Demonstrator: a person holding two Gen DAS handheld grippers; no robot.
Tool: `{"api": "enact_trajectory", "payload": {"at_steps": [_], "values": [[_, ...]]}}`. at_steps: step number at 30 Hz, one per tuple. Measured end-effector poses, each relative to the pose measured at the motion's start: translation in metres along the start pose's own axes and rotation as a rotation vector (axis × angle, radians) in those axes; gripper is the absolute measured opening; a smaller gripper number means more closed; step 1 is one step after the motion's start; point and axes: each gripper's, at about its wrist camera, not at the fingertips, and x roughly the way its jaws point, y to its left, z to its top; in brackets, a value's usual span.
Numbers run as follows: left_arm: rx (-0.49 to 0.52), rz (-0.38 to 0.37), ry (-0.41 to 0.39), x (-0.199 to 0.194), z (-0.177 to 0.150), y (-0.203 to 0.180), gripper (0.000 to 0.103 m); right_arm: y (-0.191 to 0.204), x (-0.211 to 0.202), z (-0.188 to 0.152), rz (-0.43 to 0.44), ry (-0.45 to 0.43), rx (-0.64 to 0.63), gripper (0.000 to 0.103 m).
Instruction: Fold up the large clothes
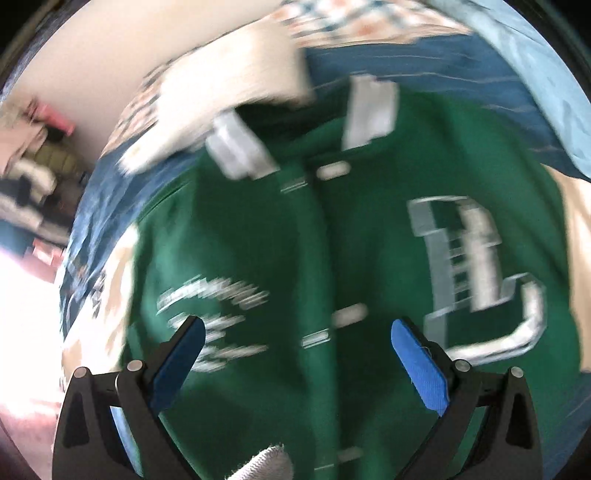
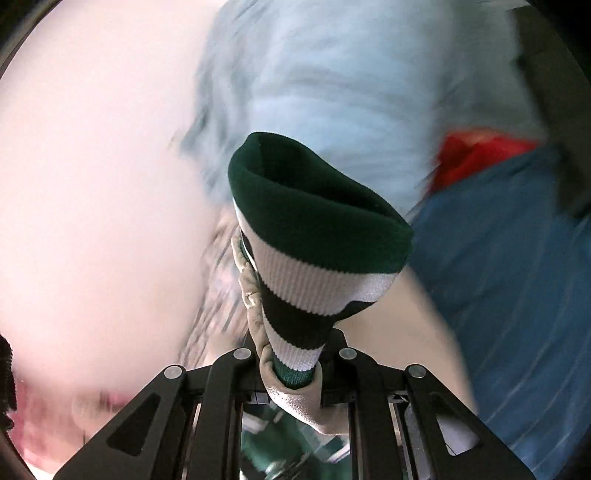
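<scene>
The green jacket (image 1: 258, 240) lies spread front-up on a bed, over a blue striped sheet (image 1: 424, 74). Its front opening runs down the middle with pale snaps along it, a large pale letter patch (image 1: 476, 266) sits on one chest panel and blurred pale lettering (image 1: 214, 299) on the other. The striped collar (image 1: 369, 110) is at the far end of the jacket, and cream sleeves show at both sides. Beyond the collar lies a patterned bedcover (image 1: 332, 22) with a cream cloth (image 1: 229, 74) on it. The whole left wrist view is smeared by motion.

The left gripper (image 1: 297, 343) hangs over the jacket's front, pointing steeply down. Its jaws stand wide apart, the blue pads (image 1: 421, 369) are bare, and nothing is between them.

The right gripper (image 2: 295, 365) has its jaws drawn close together and clamped on the sleeve just below the cuff (image 2: 314, 236). The cuff is ribbed, banded dark green and white, and stands up out of the jaws with its mouth open towards the camera. Cream sleeve material (image 2: 255, 295) bunches beside it at the jaws. Behind the cuff, everything is blurred: a pale blue cloth (image 2: 332, 74), something red (image 2: 476, 151) and the blue sheet to the right. Part of the green jacket shows below, through the gripper's frame.
</scene>
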Motion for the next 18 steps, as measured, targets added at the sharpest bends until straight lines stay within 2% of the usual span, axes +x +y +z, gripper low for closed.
{"api": "enact_trajectory", "payload": {"at_steps": [5,8,9,12,14,16,17,18], "values": [[-0.142,0.074,0.069,0.010,-0.038,0.113,0.103,0.089,0.117,-0.125,0.036,0.235,-0.134,0.015],[-0.232,0.131,0.111,0.019,-0.068,0.184,0.103,0.129,0.209,-0.223,-0.001,0.359,-0.288,0.015],[-0.255,0.147,0.123,0.021,-0.078,0.203,0.103,0.134,0.223,-0.261,-0.023,0.381,-0.332,0.015],[-0.317,0.198,0.164,0.033,-0.110,0.255,0.103,0.145,0.301,-0.351,-0.111,0.484,-0.472,0.015],[-0.354,0.223,0.192,0.041,-0.130,0.285,0.103,0.133,0.353,-0.411,-0.188,0.591,-0.558,0.015],[-0.391,0.254,0.231,0.049,-0.153,0.313,0.103,0.114,0.384,-0.452,-0.264,0.675,-0.606,0.023],[-0.419,0.255,0.253,0.053,-0.166,0.327,0.103,0.110,0.389,-0.466,-0.286,0.700,-0.639,0.025],[-0.448,0.256,0.275,0.055,-0.177,0.339,0.103,0.108,0.375,-0.485,-0.270,0.713,-0.672,0.034]]}}
